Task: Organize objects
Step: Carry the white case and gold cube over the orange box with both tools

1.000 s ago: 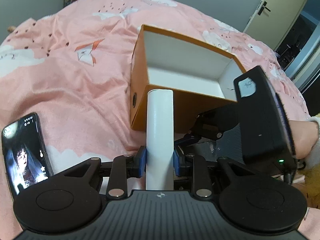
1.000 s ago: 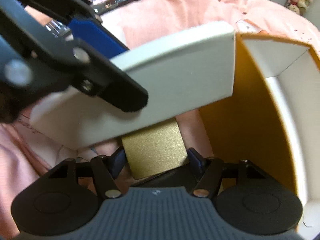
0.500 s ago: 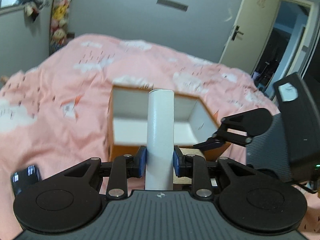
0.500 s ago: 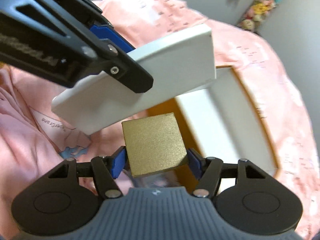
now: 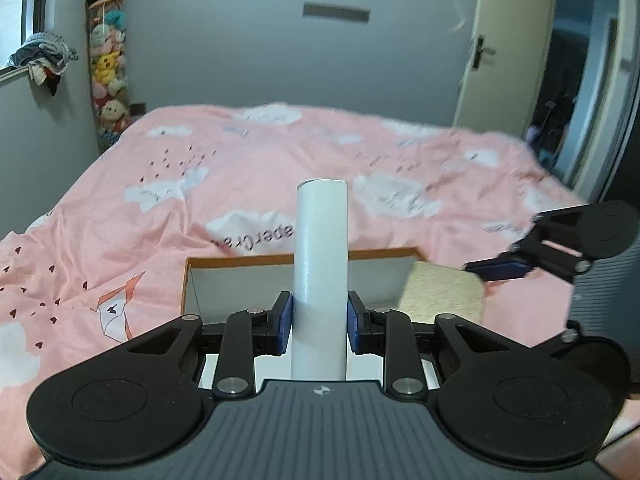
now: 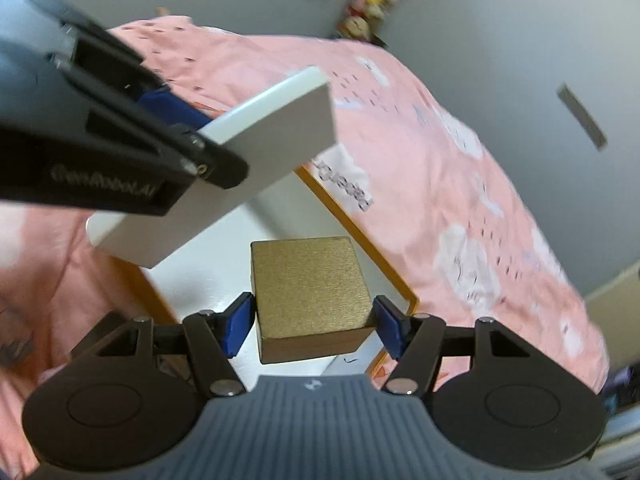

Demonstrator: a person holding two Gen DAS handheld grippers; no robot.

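Left wrist view: the left gripper [image 5: 320, 317] clamps a flat white rectangular box [image 5: 320, 272] above the open orange cardboard box [image 5: 240, 261], whose visible white interior looks empty; the right gripper [image 6: 313, 330] grips a gold square box [image 6: 308, 288] over it; neither is placed yet

A smooth, matt white box [image 5: 320, 276] that looks like card is seen. A gold box [image 6: 310, 288] is finished in a fine brushed, faintly metallic texture. An orange cardboard box [image 5: 240, 261] is lined matt white. Soft, creased pink cloth bedding [image 5: 248, 160] is spread around it.
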